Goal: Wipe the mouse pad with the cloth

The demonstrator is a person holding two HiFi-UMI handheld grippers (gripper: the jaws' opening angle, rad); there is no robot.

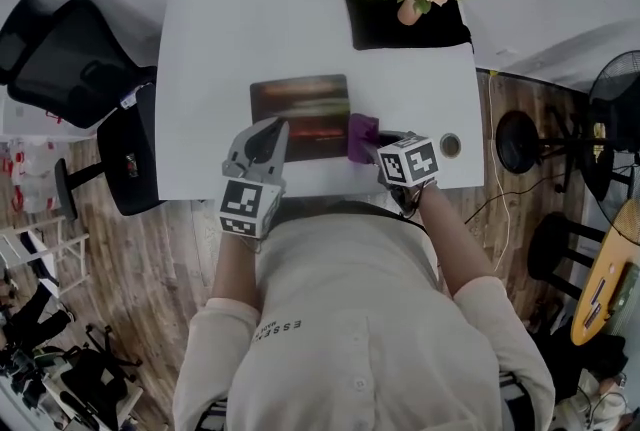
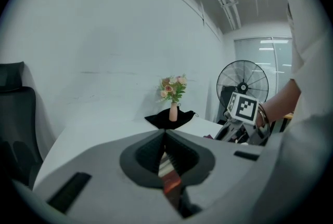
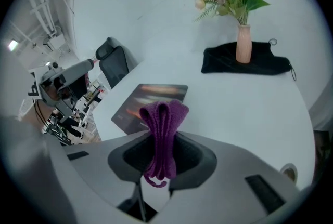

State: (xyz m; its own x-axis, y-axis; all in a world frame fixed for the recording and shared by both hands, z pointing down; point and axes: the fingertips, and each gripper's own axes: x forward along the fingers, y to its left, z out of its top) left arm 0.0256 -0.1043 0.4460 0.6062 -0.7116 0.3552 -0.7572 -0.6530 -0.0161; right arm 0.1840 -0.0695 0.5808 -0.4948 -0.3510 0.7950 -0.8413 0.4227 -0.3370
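White desk, dark mouse pad near front edge; left gripper over pad's near left corner, jaws pressed together, empty; right gripper at pad's right edge, clamping folded purple cloth

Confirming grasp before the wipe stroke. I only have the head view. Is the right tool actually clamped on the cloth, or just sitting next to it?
Observer: Clamped. In the right gripper view the right tool has its jaws shut on the purple cloth, which is folded into several layers and sticks out past the tips.
Operator: And the left tool, open or shut? From above, its body hides the jaws.
Observer: Shut. In the left gripper view the left tool has its jaws meeting at the tips. Only a sliver of the mouse pad shows in the slit between them, and it looks to be lying beneath the jaws rather than gripped.
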